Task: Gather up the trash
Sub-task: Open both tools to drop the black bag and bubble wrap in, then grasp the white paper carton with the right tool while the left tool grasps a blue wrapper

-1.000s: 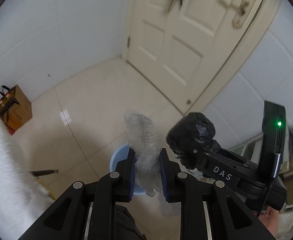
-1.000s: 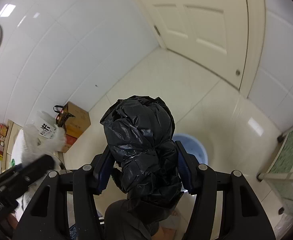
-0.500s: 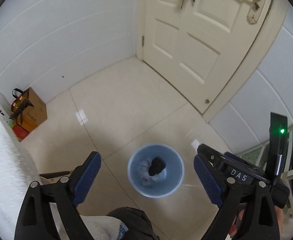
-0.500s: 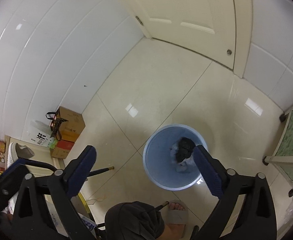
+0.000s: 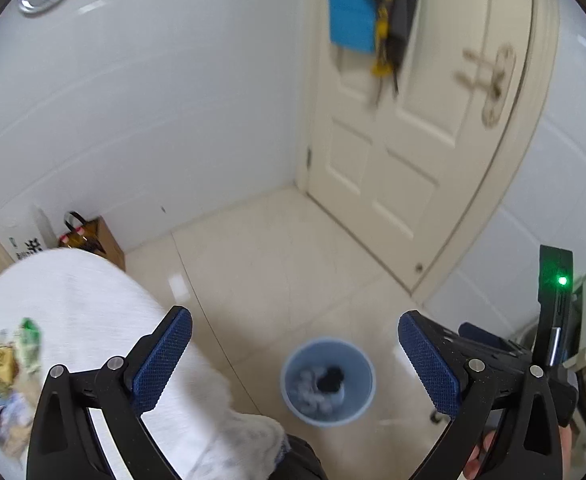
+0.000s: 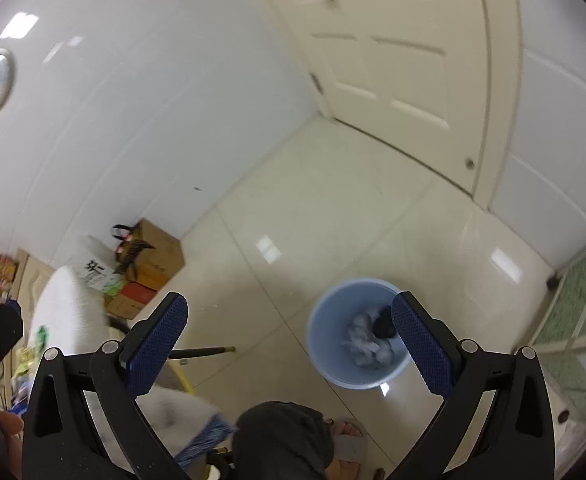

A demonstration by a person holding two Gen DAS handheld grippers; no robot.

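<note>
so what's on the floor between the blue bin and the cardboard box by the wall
Bare floor tile in the right wrist view; nothing lies between the blue bin and cardboard box.

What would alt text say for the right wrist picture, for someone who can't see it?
Looking down between the wide-open, empty blue-padded right gripper, a light blue bin stands on a pale tiled floor, holding a black bag and crumpled clear plastic. A cream door and cardboard boxes line the white walls.

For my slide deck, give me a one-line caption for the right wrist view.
Open right tool above a blue bin holding a black bag and clear plastic.
</note>
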